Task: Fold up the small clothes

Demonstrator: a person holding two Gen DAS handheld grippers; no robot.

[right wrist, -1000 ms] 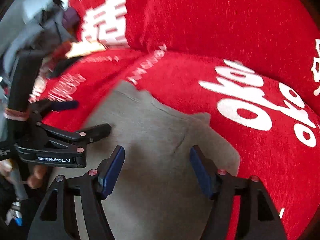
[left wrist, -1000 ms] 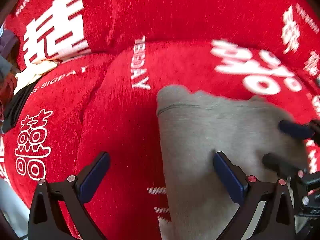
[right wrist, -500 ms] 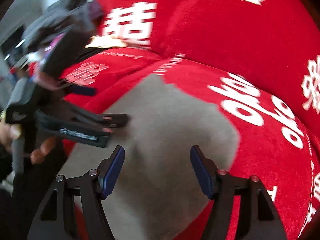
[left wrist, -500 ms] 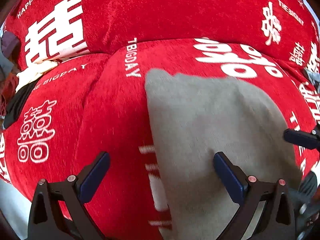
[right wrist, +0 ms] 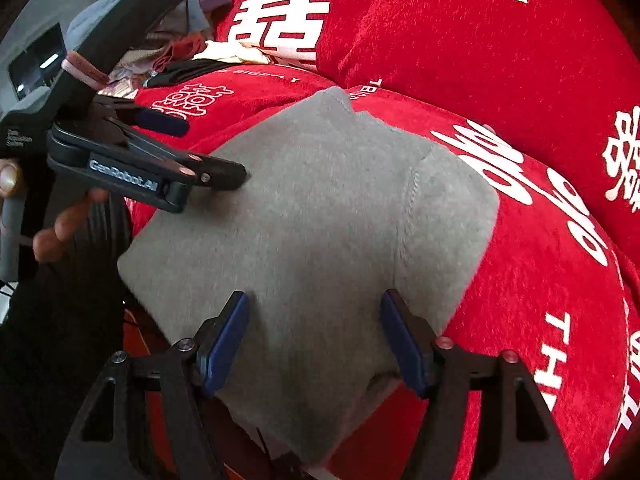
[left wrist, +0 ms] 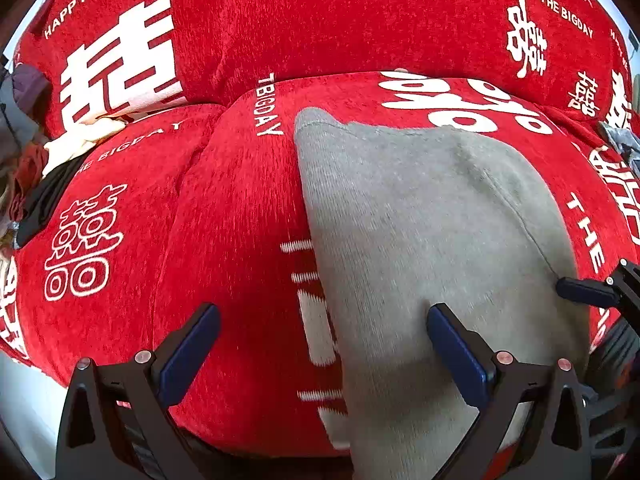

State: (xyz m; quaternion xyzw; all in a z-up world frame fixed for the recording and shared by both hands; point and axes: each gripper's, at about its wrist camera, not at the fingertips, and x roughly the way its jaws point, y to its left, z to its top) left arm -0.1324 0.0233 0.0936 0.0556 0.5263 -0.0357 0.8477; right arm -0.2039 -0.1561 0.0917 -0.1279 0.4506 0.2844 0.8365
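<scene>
- A grey knit garment (left wrist: 420, 240) is seen spread flat on a red cushioned seat (left wrist: 224, 240) printed with white lettering and characters; the same grey garment (right wrist: 312, 220) fills the middle of the right wrist view.
- In the left wrist view the garment covers the right half of the seat cushion, with its left edge running down the picture, and a narrow corner points toward the red backrest (left wrist: 320, 20).
- A stitched seam is seen curving down the garment's right side.
- The left gripper (left wrist: 324, 344) is shown with its jaws spread wide and nothing clamped between them; its left finger is seen over bare red fabric, and its right finger is over the grey cloth.
- Whether that right finger actually touches the cloth cannot be told.
- The right gripper (right wrist: 314, 336) is shown partly open above the near part of the garment, with grey cloth visible in the gap but not pinched by the blue pads (right wrist: 228, 340).
- In the right wrist view the left gripper (right wrist: 200, 148) is seen from the side, held by a person's hand (right wrist: 52, 216), one dark finger lying over the garment's left part and the other above the red seat.
- A heap of mixed clothes (right wrist: 184, 40) is seen at the far left end of the seat, well apart from the grey garment.
</scene>
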